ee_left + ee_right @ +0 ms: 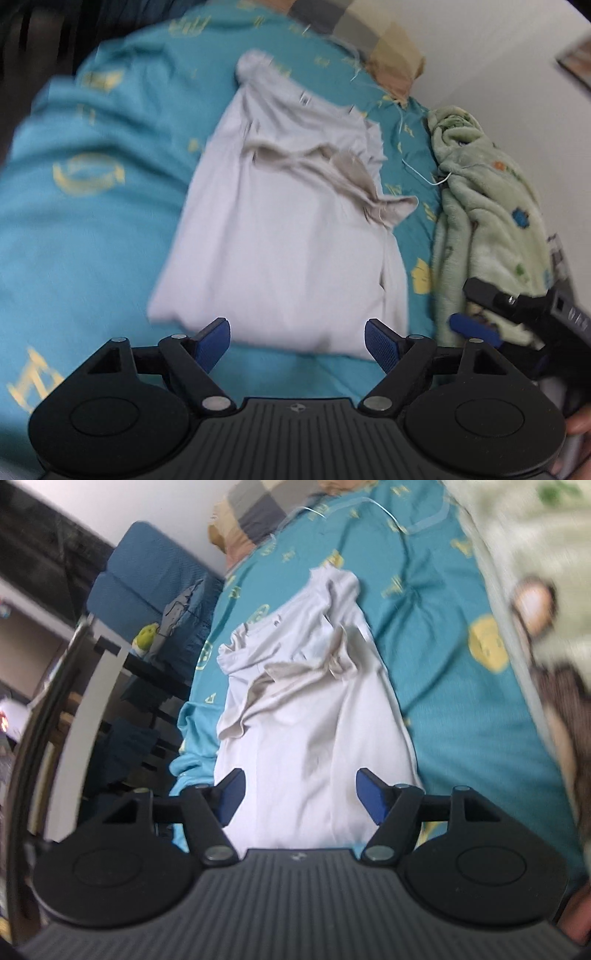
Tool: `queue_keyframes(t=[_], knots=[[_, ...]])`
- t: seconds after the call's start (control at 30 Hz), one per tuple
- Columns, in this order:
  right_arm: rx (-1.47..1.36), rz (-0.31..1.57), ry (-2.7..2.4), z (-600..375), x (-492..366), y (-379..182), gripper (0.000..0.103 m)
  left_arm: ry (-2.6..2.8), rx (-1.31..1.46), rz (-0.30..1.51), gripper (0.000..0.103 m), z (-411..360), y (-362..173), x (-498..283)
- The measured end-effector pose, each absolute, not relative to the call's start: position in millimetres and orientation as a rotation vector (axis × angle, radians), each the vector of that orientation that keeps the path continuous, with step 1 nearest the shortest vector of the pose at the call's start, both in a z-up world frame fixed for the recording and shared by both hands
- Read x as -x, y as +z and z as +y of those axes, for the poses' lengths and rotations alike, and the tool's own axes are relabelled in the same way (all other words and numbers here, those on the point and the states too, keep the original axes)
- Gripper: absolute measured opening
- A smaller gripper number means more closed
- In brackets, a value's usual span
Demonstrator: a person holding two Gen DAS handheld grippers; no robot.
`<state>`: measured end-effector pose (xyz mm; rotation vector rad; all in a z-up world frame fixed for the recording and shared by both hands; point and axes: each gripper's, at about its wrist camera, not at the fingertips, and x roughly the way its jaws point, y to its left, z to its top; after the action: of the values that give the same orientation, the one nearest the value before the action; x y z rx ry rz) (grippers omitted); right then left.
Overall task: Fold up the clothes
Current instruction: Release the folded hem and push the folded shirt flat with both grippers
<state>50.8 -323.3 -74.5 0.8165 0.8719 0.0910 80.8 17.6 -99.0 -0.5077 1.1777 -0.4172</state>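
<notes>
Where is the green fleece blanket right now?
In the left wrist view the green fleece blanket lies bunched along the right edge of the teal bedsheet, against the wall, right of the white garment.

The pale grey folded garment [280,229] lies mid-bed on the teal bedspread with yellow prints [92,229]. Left of the garment, the bedspread is bare and open to a pass. Right of it, only a narrow teal strip stays free before a bunched green fleece blanket [484,206]. Beyond it a checked pillow [373,40] blocks the bed's head.
</notes>
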Motion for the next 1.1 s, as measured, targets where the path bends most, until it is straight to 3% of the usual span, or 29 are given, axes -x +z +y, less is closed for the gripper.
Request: queue_keyframes(t=[0.27, 0.93, 1.1], knots=[[-1.039, 0.986, 0.155, -316, -54, -110, 0.07, -0.308, 0.618, 1.276, 0.082, 21, -134, -94], [-1.015, 1.075, 0.141, -301, -75, -128, 0.07, -0.308, 0.679, 1.278, 0.084, 25, -144, -113], [-1.023, 1.075, 0.136, -301, -74, -128, 0.07, -0.278, 0.791, 1.253, 0.072, 40, -147, -115]])
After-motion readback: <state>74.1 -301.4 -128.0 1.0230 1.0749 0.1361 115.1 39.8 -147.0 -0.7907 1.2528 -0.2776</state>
